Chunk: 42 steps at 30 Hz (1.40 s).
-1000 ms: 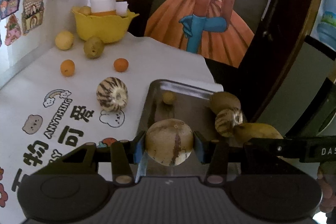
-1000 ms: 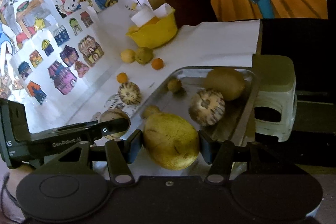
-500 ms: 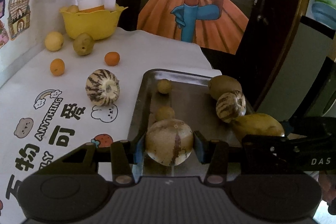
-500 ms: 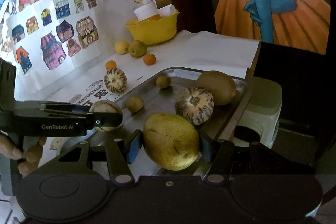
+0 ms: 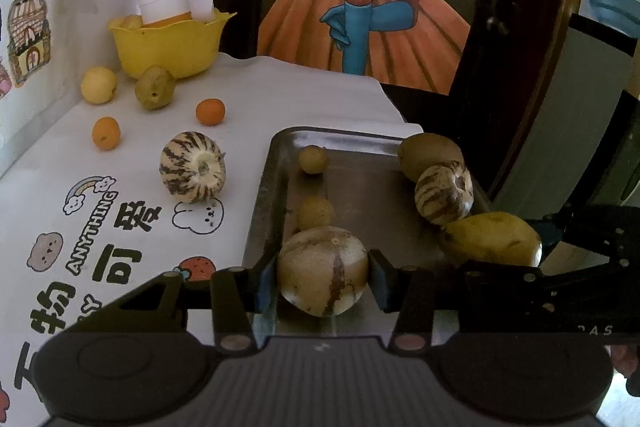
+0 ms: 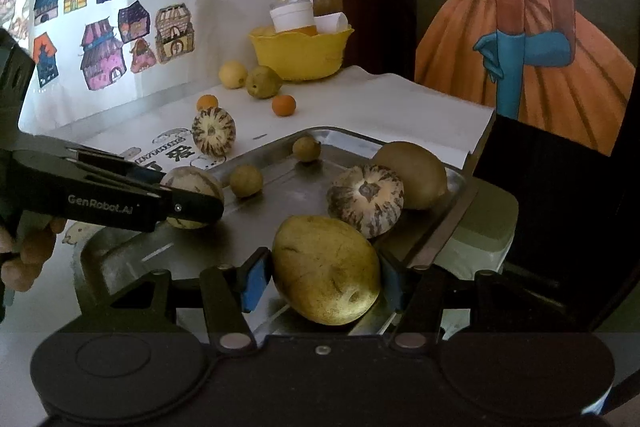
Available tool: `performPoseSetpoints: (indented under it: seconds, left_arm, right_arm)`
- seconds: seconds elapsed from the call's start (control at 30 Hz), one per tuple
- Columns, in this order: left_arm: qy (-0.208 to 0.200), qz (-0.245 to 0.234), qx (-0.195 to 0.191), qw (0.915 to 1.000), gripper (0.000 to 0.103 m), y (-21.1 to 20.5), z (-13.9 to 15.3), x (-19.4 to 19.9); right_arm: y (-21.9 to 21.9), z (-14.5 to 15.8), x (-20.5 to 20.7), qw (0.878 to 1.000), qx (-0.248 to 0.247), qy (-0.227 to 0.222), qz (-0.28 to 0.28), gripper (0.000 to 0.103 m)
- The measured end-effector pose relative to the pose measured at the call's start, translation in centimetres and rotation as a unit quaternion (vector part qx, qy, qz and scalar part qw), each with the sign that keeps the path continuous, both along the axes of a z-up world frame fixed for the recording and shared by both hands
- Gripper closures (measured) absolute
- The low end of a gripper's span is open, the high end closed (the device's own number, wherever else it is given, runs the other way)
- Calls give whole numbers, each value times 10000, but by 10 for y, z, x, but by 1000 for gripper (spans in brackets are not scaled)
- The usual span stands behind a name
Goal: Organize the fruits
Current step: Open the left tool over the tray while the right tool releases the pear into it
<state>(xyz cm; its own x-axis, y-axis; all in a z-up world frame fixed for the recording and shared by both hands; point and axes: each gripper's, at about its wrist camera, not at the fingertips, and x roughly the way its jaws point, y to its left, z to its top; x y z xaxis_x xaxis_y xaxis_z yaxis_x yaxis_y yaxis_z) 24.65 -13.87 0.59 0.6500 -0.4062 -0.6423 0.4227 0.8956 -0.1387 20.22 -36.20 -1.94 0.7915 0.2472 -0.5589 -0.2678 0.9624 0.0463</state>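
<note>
Tray (image 5: 276,187) nearer; stool (image 6: 480,227) only right view.

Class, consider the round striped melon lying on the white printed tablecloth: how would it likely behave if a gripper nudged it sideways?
The round striped melon looks nearly spherical, so it would probably roll rather than slide. The white printed tablecloth around it appears flat with no rim, so it might travel freely. Its rind looks firm, so it likely would not dent.
</note>
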Motion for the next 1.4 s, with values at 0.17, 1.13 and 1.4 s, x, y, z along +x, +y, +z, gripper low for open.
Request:
performPoseSetpoints:
  seconds: [0.17,1.13,1.4]
  left_arm:
    - [56,-34,31,10000,51,-2,-4,0]
    - [-117,537,-245,9982,22,32,24,-40]
    - [-311,928,-320,9947,1,53,35,-77]
  right_arm:
    - [3,-1,-3,9998,-138,-100,37,45]
    - [7,1,-33,9989,-95,-443,-116,16]
    - [21,11,-66,9978,210,-558,-288,1]
